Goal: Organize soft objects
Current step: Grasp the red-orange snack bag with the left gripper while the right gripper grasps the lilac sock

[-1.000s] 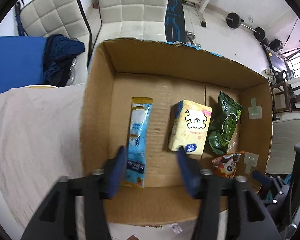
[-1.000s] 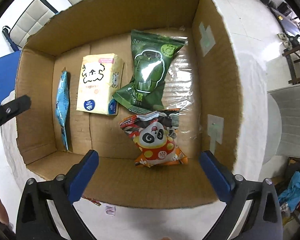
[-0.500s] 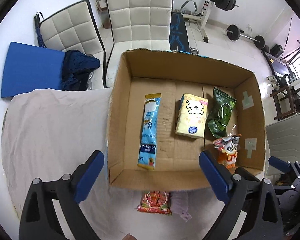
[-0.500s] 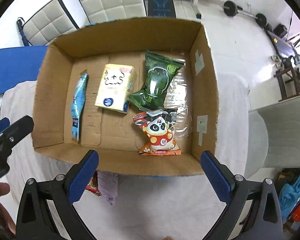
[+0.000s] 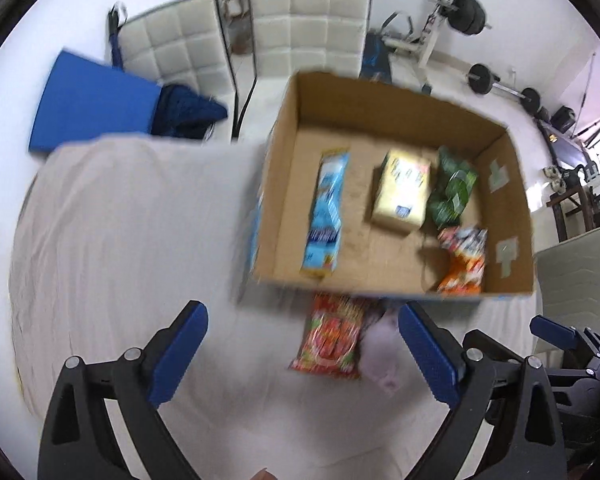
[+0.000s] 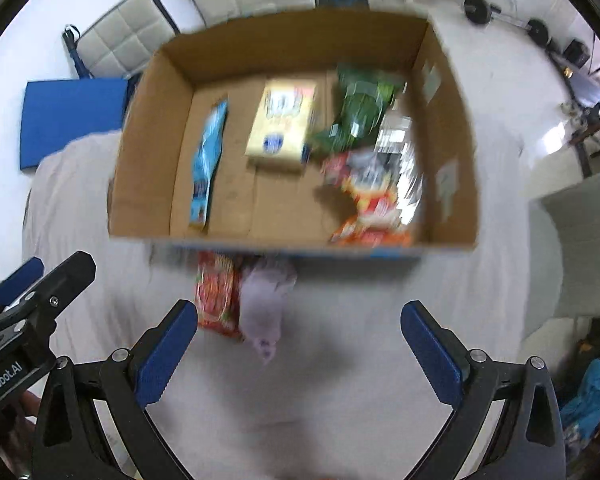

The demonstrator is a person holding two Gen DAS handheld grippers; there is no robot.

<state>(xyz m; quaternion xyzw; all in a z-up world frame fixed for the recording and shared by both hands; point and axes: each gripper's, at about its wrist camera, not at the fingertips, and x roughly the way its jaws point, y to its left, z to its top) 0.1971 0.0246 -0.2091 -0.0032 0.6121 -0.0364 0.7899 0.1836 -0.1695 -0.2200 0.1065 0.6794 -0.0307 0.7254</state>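
Left gripper (image 5: 303, 352): we've got the black frame with blue pads spread wide, nothing between them, hanging over the pale cloth-covered table (image 5: 132, 240) on the near side of the box.
Right gripper (image 6: 299, 348): same deal, jaws wide apart and empty, above the cloth in front of the box.
Box: our open brown cardboard box (image 6: 148, 152) sits on the cloth with its flaps up.
Inside the box: from left to right we see a long light-blue sachet (image 6: 206, 160), a pale yellow soft pack (image 6: 282, 124), a dark green crinkly bag (image 6: 360, 112), and nearer the front wall an orange-red snack bag with a cartoon figure (image 6: 370, 208), lying partly against the green one.
Still outside: a red printed snack packet (image 5: 332, 336) and a pale lilac soft bundle (image 5: 380, 344) lie side by side and touching on the cloth, right up against the box's near wall.
Where they sit for us: in the left view both fall between the left pads; in the right view they're just off the left-side pad.
Sharpness: both views are pretty motion-blurred, so we can't read any labels.
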